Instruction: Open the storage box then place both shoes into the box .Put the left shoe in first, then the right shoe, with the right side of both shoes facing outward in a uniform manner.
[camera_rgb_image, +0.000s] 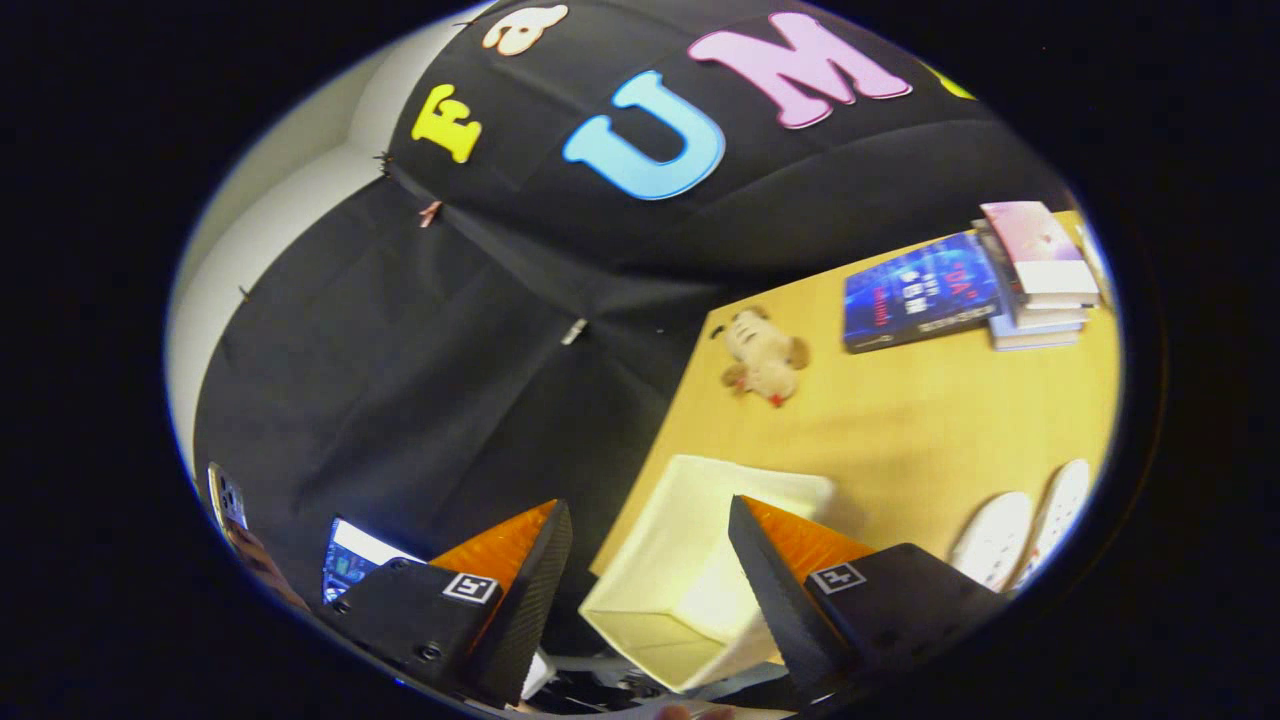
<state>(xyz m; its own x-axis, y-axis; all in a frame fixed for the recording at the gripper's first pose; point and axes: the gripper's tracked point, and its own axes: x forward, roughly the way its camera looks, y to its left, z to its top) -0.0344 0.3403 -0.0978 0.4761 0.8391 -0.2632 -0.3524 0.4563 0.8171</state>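
Storage box (690, 570) sits open at lower centre between my gripper's (650, 570) wide-spread, empty fingers.
Shoes (1020, 535) lower right; plush toy (765, 355), books (970, 285) upper right.

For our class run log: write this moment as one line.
claw: open, empty | storage box: open, between fingers, at table corner | shoes: on table, not yet boxed | phase: approach

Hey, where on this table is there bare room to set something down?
The widest bare stretch of the table lies between the plush toy, the books, the white shoes and the open storage box. It is crowded at the book stack and around the shoes. The claw hangs open, with the box between its fingers.
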